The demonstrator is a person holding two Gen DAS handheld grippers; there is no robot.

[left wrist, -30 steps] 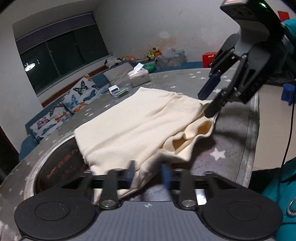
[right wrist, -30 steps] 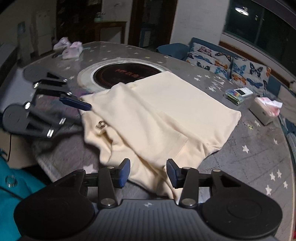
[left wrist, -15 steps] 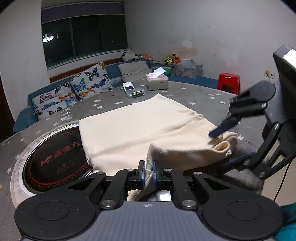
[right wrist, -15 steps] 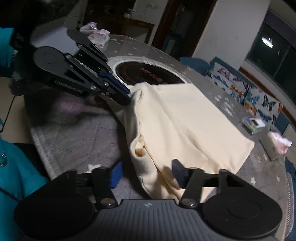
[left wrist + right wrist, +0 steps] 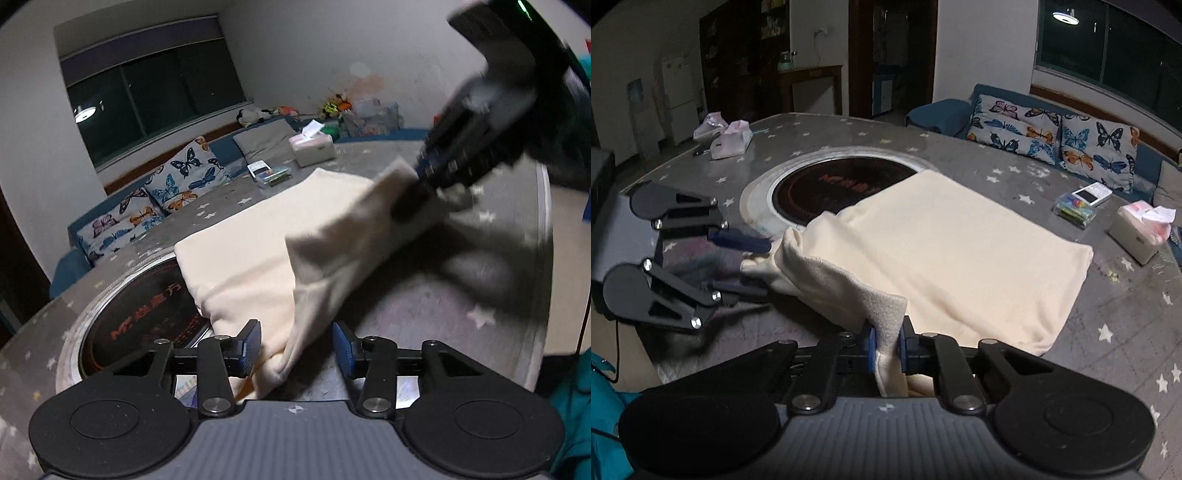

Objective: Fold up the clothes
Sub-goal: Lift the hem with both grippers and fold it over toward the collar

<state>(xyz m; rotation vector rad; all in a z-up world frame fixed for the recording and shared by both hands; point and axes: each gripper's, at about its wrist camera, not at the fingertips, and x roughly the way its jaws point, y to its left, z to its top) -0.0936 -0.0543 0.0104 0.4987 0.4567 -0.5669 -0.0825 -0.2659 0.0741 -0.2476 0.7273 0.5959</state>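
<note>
Right gripper [image 5: 886, 341] closing on cream garment [image 5: 960, 251] corner at desk's [image 5: 1126, 302] near edge; left gripper [image 5: 295, 345] opening around cloth; my fold is half done.

Both wrist cams close, angled down over table [image 5: 509, 258]; facing opposite ways, sharing cream garment [image 5: 960, 254].

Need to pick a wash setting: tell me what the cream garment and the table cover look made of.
Cream garment: soft knit, probably fleece or cotton jersey; matte, with a fuzzy nap at the pinched edge. Table cover: likely printed fabric or vinyl, grey with stars; material uncertain.
</note>
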